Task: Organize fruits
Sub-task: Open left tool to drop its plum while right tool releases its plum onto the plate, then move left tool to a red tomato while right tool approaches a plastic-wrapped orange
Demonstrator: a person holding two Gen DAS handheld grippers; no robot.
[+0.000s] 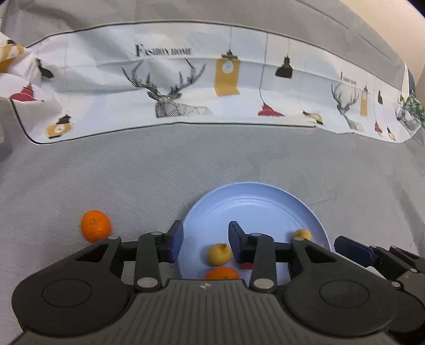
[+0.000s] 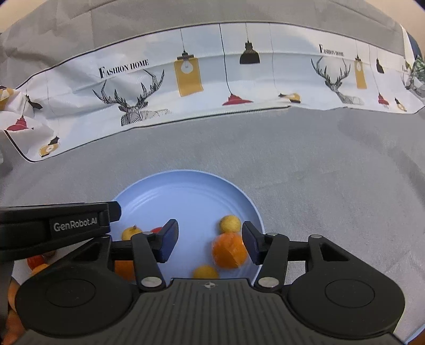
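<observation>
Underneath everything lies a grey cloth [image 1: 159, 169], slightly wrinkled, covering the whole work surface. At 12 o'clock in both views a white printed band [image 1: 186, 87] runs across it, showing deer heads, hanging lamps and the words "FASHION HOME". Beyond the band comes more grey cloth, and a strip of beige wall [image 1: 398, 21] shows at 1 o'clock.

One blue plate [image 2: 191, 185] sits on the cloth, near the middle of the right view and at 5 o'clock in the left view.

Counting from the right view: three small yellow fruits on the plate, one [image 2: 230, 223] at the right side, one [image 2: 131, 232] at the left, one [image 2: 205, 272] at the near edge. One large orange [image 2: 229, 250] rests on the plate touching the right-side yellow fruit. A second orange [image 2: 124, 269] and a red fruit [image 2: 156, 229] are partly hidden behind the gripper. More orange and red pieces show at 8 o'clock, too hidden to count.

One orange [image 1: 95, 226] lies off the plate on the cloth, at 9 o'clock from it in the left view.

Left gripper [image 1: 205, 244] hangs over the plate's left rim, fingers apart, holding nothing. Right gripper [image 2: 209, 242] is over the plate, fingers wide apart, the large orange just beside its right finger [image 2: 252, 245] and not clamped.
</observation>
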